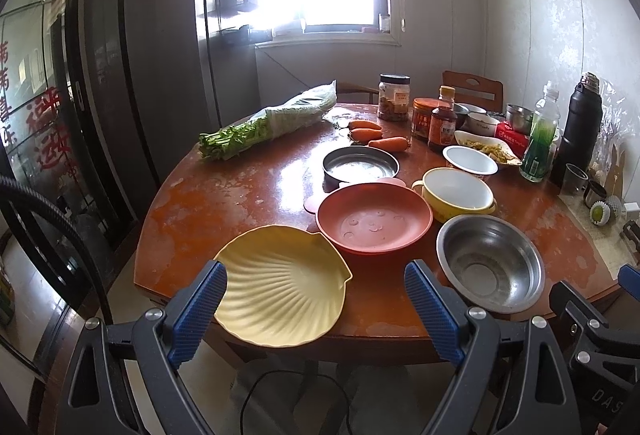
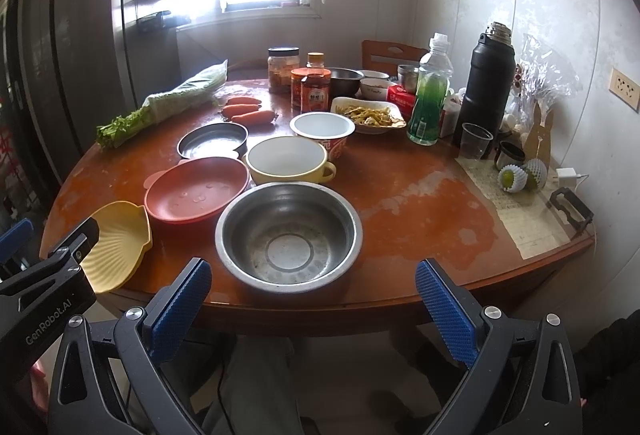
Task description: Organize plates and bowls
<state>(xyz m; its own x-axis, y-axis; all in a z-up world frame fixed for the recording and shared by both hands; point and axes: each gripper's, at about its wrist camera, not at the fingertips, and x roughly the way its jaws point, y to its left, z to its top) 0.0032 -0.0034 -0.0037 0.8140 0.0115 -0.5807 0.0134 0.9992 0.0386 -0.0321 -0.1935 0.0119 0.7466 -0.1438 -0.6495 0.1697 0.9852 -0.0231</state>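
Observation:
A yellow shell-shaped plate (image 1: 284, 291) lies at the table's near edge, partly overhanging it; it also shows in the right wrist view (image 2: 116, 243). Behind it sit a red plate (image 1: 374, 219) (image 2: 196, 191), a round metal tin (image 1: 360, 165) (image 2: 212, 141), a yellow bowl with handles (image 1: 456, 193) (image 2: 288, 159), a white bowl (image 1: 470, 159) (image 2: 322, 127) and a large steel bowl (image 1: 490, 263) (image 2: 288, 235). My left gripper (image 1: 316, 275) is open, just before the yellow plate. My right gripper (image 2: 312, 275) is open, just before the steel bowl.
The round wooden table (image 2: 420, 195) also holds bagged greens (image 1: 272, 123), carrots (image 1: 372, 135), jars and a sauce bottle (image 1: 442, 123), a dish of food (image 2: 368, 115), a green bottle (image 2: 430, 95), a black flask (image 2: 486, 83), cups and wrapped fruit (image 2: 520, 175). A fridge (image 1: 160, 75) stands left.

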